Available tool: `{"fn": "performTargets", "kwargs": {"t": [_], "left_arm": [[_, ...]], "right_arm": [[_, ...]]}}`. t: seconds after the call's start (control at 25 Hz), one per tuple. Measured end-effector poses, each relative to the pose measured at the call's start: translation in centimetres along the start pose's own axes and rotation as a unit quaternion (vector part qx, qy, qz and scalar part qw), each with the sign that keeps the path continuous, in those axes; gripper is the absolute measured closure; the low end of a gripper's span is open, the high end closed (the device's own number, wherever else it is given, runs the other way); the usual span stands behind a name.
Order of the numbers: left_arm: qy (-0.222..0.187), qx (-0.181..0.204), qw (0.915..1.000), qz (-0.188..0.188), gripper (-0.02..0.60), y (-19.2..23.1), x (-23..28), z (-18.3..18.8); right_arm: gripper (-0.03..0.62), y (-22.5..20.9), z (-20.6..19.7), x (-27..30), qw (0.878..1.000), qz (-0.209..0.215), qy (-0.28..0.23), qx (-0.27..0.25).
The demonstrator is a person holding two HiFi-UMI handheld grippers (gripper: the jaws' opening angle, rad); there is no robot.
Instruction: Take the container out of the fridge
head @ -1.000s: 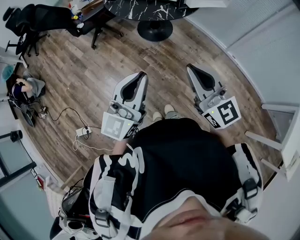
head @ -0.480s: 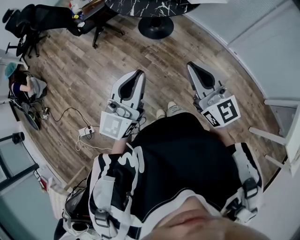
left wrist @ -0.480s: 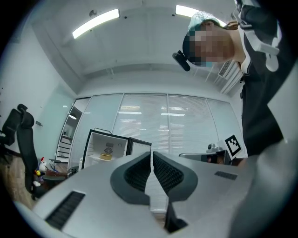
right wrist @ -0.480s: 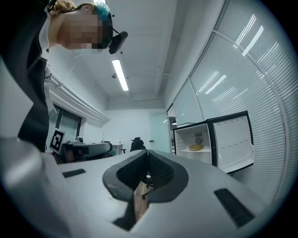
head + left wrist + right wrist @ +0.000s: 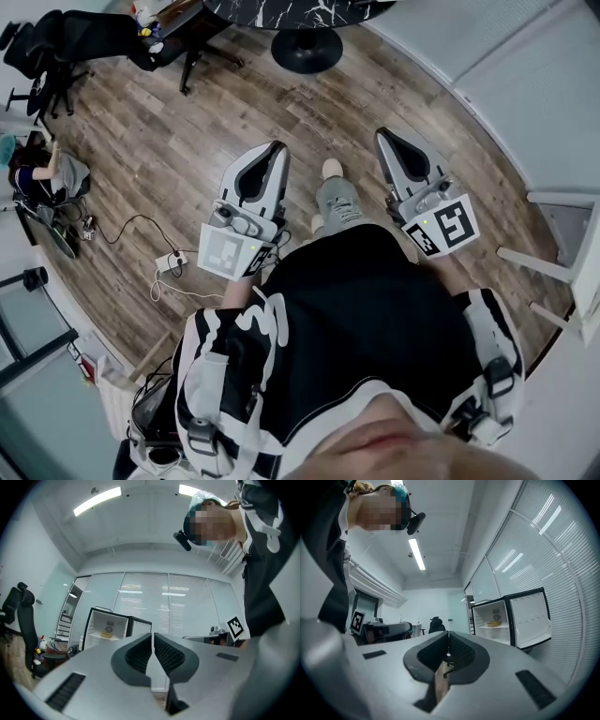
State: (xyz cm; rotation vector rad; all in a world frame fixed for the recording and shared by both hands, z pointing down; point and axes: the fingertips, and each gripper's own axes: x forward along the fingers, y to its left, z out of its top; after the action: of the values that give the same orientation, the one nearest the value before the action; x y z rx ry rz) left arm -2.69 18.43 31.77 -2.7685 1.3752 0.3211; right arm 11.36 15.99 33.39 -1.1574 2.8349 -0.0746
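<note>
Two grippers are held out level in front of the person, well short of the goal. The left gripper (image 5: pixel 277 147) and the right gripper (image 5: pixel 382 134) each have their jaws pressed together with nothing between them; both gripper views show the ribbed dark pads meeting along a thin seam.

The container (image 5: pixel 493 624) sits far off, on a shelf in the upper part of the fridge (image 5: pixel 485 613), whose door (image 5: pixel 529 618) hangs open to the right. From the right gripper (image 5: pixel 448 632) it lies to the right of the line the jaws point along. From the left gripper (image 5: pixel 153 634) the same container (image 5: pixel 107 634) lies to the left, inside the fridge (image 5: pixel 98 619). So neither claw is aimed at it. The fridge looms somewhat larger in the right gripper view, so the right hand is probably the nearer one, though not by much.

The container is low and wide, a shallow yellowish tub or bowl. Its long axis runs level along the shelf, and its material is too small to make out. The fridge is black-framed with a smooth white lining and a moulded white door panel. The grippers are smooth grey shells over a wood-plank floor (image 5: pixel 187 141). The jaws would need to part wide before reaching in.
</note>
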Motion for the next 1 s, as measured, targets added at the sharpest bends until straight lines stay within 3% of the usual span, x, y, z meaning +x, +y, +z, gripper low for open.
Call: {"fn": "performTargets", "kwargs": {"t": [0.48,1.0], "left_arm": [[-0.007,0.016,0.9998,0.003,0.558,0.6,0.6,0.6],[-0.006,0.017,0.9998,0.011,0.558,5.7,6.9,-0.2]], "right_arm": [[0.58,-0.1,1.3,0.8,1.0,0.011,-0.022,-0.018],[0.58,-5.7,1.4,7.0,0.999,0.021,-0.02,-0.016]]}}
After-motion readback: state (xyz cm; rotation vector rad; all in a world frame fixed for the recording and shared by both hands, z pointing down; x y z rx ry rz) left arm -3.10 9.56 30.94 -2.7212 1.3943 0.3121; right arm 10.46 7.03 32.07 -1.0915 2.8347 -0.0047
